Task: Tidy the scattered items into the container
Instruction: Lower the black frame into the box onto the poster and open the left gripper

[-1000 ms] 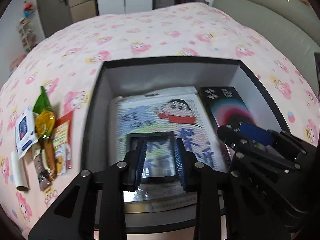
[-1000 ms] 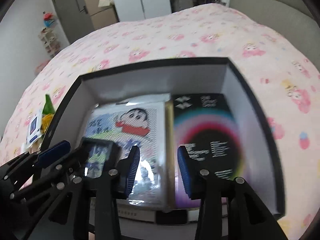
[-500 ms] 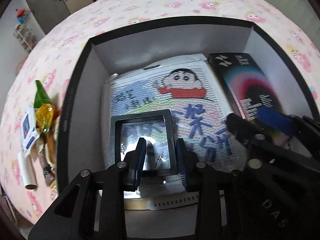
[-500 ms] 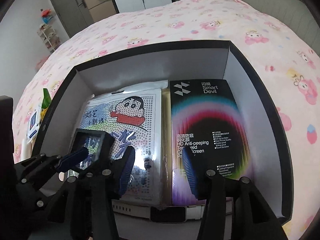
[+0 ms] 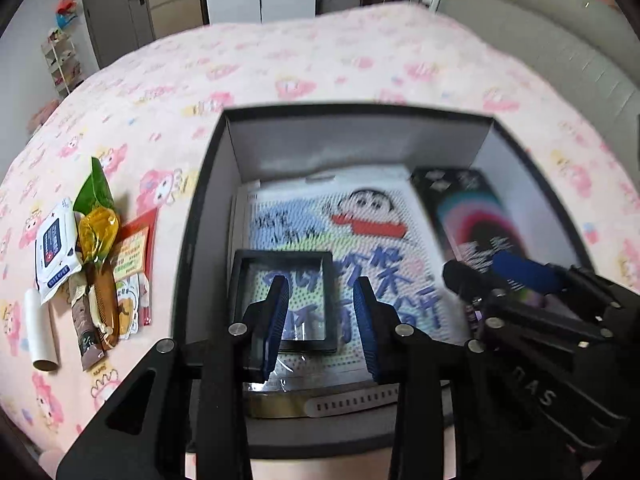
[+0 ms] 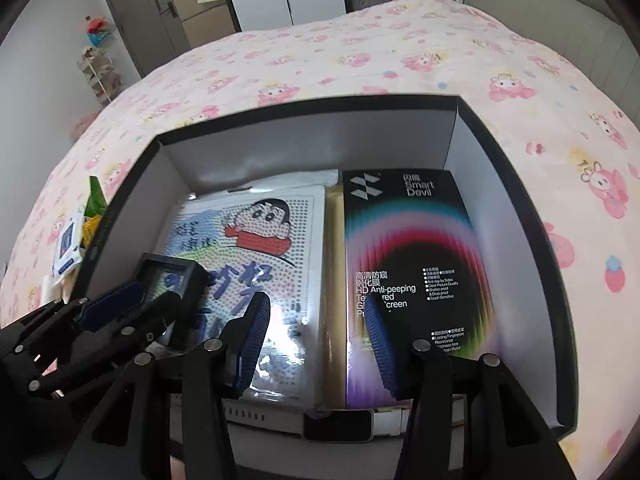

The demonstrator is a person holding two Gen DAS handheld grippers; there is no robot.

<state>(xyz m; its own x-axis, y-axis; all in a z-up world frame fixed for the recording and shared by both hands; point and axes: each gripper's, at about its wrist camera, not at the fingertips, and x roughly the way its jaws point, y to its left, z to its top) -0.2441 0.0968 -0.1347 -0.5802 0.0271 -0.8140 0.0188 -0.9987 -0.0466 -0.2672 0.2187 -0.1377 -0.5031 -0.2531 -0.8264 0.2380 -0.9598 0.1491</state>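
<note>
framed tile (image 5: 286,300) below left gripper (image 5: 322,328), released

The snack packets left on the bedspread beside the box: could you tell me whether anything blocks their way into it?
Only the box's left wall stands between the snack packets and its inside; nothing else visible does.
</note>
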